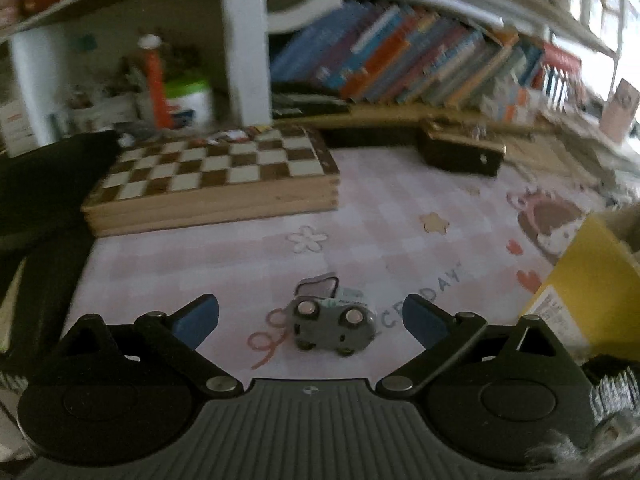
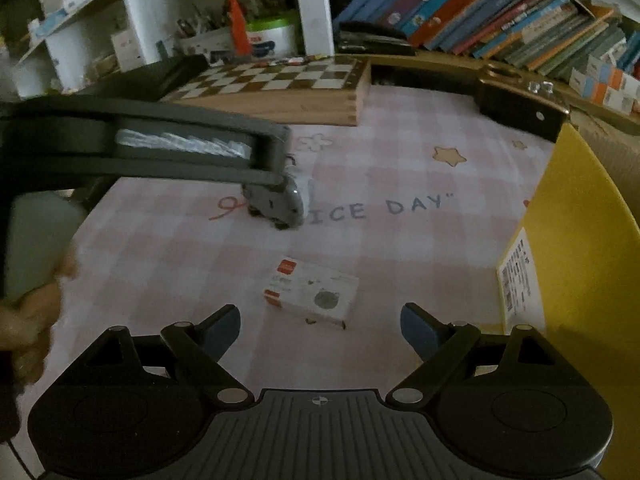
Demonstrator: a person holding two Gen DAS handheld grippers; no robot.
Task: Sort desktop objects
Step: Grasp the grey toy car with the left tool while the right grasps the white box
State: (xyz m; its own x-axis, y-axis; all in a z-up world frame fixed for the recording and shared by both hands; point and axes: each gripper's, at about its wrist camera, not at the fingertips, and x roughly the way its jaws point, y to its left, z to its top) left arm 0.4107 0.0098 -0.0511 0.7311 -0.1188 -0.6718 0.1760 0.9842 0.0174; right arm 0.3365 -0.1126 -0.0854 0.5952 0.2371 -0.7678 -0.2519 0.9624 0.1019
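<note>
I have the left gripper (image 1: 311,322) tipped down toward the bench (image 1: 380,208), jaws spread wide with nothing pressed between them; the small grey toy car (image 1: 334,326) sits on the pink checked mat (image 1: 240,256) in the gap ahead of the blue pads, apart from both. My right gripper (image 2: 321,326) is pitched down as well, jaws wide and empty, and a small white box (image 2: 312,294) with a red mark lies on the mat just beyond its fingertips.

From the right wrist camera I see the left gripper's grey body reaching in from the left over the toy car, partly covering it, with the hand (image 2: 32,320) holding it blurred at the left edge. The white box shows only in this view. Both views show the chessboard (image 1: 216,168) at the back of the bench, a dark case (image 1: 460,152) to its right, books (image 1: 400,60) leaning on the shelf behind, and a yellow box (image 1: 580,288) at the right edge.
</note>
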